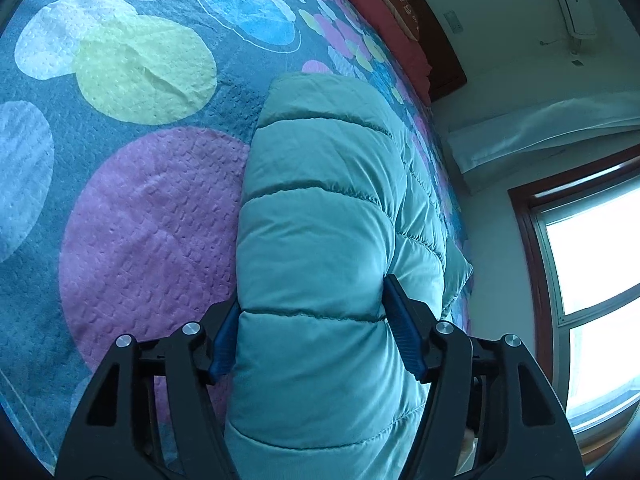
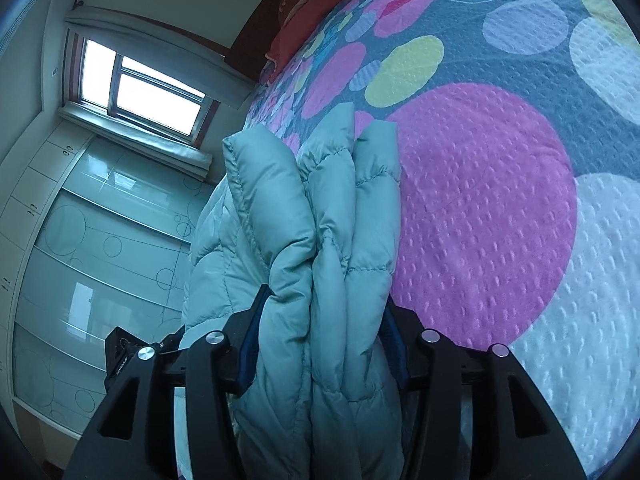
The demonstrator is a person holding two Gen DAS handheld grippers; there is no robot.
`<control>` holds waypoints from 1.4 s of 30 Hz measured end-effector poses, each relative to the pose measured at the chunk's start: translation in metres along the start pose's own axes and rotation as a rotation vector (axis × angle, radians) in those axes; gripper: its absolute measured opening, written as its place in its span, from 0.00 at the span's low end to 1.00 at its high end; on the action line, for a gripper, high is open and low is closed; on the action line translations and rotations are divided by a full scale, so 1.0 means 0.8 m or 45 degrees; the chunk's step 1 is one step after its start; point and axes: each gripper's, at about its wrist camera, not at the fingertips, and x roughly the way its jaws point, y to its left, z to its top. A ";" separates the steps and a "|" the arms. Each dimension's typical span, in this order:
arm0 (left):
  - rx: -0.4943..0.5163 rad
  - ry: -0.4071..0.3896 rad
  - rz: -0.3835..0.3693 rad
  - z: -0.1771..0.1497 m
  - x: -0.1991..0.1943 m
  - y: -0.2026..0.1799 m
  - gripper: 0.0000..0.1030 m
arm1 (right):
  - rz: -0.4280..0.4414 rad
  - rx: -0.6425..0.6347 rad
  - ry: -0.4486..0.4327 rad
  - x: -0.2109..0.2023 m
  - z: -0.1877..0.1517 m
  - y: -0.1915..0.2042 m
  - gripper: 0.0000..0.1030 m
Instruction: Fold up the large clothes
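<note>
A teal quilted puffer jacket point(image 1: 320, 208) fills the middle of the left wrist view, bunched into a thick roll over the bed. My left gripper point(image 1: 312, 312) is shut on the teal puffer jacket, its blue pads point(image 1: 404, 332) pressing both sides of the roll. In the right wrist view the same jacket point(image 2: 320, 240) shows as several stacked padded layers. My right gripper point(image 2: 320, 320) is shut on these layers, with one blue pad point(image 2: 250, 344) visible at the left. The jacket's lower parts are hidden behind the grippers.
The bed wears a grey quilt with big coloured circles point(image 1: 152, 240) point(image 2: 480, 208). Red pillows point(image 1: 376, 4) lie at the headboard. A window point(image 1: 592, 292) point(image 2: 140, 92) and a glossy wardrobe point(image 2: 92, 264) stand beside the bed.
</note>
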 end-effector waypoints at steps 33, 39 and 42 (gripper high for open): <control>0.073 0.016 0.125 0.045 0.028 -0.004 0.64 | 0.045 0.179 0.039 0.020 0.060 -0.041 0.35; 0.078 -0.014 0.107 0.011 -0.015 0.000 0.69 | 0.088 0.139 0.049 -0.026 0.017 -0.031 0.59; 0.065 -0.013 0.082 -0.013 -0.033 0.004 0.70 | 0.114 0.124 0.076 -0.042 -0.011 -0.028 0.60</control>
